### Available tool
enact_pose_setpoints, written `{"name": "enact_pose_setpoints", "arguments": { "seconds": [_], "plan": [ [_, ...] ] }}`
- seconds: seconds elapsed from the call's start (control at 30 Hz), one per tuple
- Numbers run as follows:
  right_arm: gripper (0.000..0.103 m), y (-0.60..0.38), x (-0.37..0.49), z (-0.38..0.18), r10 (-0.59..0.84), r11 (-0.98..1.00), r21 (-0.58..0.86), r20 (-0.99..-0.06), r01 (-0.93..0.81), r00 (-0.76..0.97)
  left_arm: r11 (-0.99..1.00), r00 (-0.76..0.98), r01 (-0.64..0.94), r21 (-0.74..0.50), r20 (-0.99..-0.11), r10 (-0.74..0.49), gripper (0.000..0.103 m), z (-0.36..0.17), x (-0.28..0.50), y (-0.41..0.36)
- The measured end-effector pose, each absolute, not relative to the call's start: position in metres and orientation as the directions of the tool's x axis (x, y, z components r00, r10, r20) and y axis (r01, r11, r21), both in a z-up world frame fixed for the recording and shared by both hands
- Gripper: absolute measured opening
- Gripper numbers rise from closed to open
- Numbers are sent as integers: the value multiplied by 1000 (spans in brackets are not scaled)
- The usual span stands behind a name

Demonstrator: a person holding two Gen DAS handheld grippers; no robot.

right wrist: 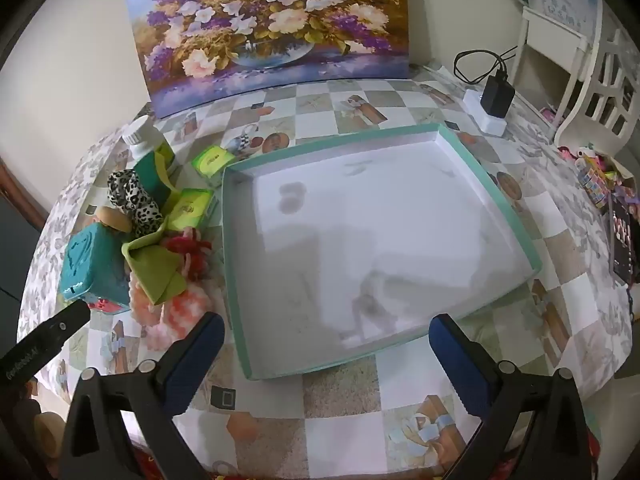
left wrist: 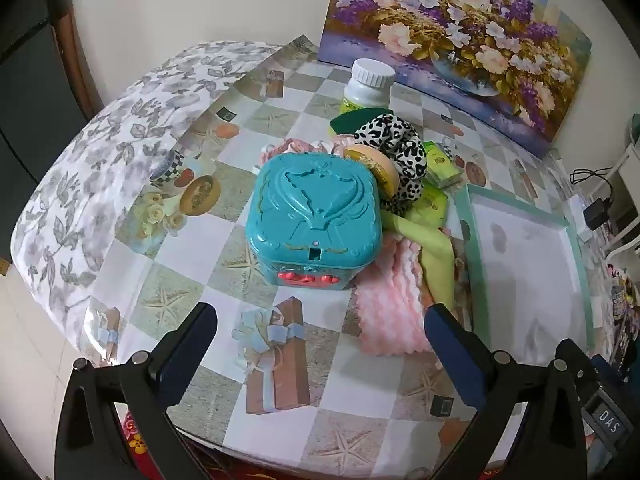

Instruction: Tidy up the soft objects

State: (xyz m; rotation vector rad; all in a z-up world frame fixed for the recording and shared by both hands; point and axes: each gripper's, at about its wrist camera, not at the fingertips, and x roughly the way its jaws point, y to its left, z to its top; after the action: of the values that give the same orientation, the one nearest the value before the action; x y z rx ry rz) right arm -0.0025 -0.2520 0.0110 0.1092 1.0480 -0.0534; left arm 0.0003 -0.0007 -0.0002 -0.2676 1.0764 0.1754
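Left wrist view shows the left hand-held gripper (left wrist: 320, 344) spread wide and empty above the desk's (left wrist: 224, 248) near edge, the fluffy pink knitted cloth (left wrist: 390, 304) just ahead beside its right finger, against a teal plastic toy box (left wrist: 314, 216). Right hand-held gripper (right wrist: 326, 344), likewise spread, hovers at the near rim of the shallow white tray with mint-green walls (right wrist: 490, 182).

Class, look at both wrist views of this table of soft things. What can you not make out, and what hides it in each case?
- Left wrist view: most of the pink frilly cloth is hidden behind the teal toy box.
- Left wrist view: the bottle label is covered by the leopard scrunchie.
- Right wrist view: the red fluffy item is partly under the green cloth.
- Right wrist view: the things at the right edge are too small and distorted.
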Motion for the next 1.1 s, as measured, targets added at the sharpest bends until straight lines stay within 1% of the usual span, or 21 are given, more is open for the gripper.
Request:
{"name": "enact_pose_setpoints", "arguments": {
  "seconds": [0.13,0.23,0.3,0.37,1.1],
  "plan": [
    [103,-252,-2,10,11,992,72,-866,102,501,961,471,-250,-114,-882,18,103,3,-2,0],
    [103,-252,-1,11,15,991,81,-865,110,502,968,454,-246,-48,-888,72,103,3,2,-8],
    [103,-252,0,11,10,990,78,-863,114,505,969,453,-245,-28,-887,89,103,0,2,-12],
    [103,-256,0,18,8,991,74,-858,109,513,970,450,-241,-21,-888,93,103,-1,2,-13],
    [103,-244,1,17,-32,997,16,-836,81,549,975,424,-222,4,-900,101,103,-7,4,-14]
  ]
}}
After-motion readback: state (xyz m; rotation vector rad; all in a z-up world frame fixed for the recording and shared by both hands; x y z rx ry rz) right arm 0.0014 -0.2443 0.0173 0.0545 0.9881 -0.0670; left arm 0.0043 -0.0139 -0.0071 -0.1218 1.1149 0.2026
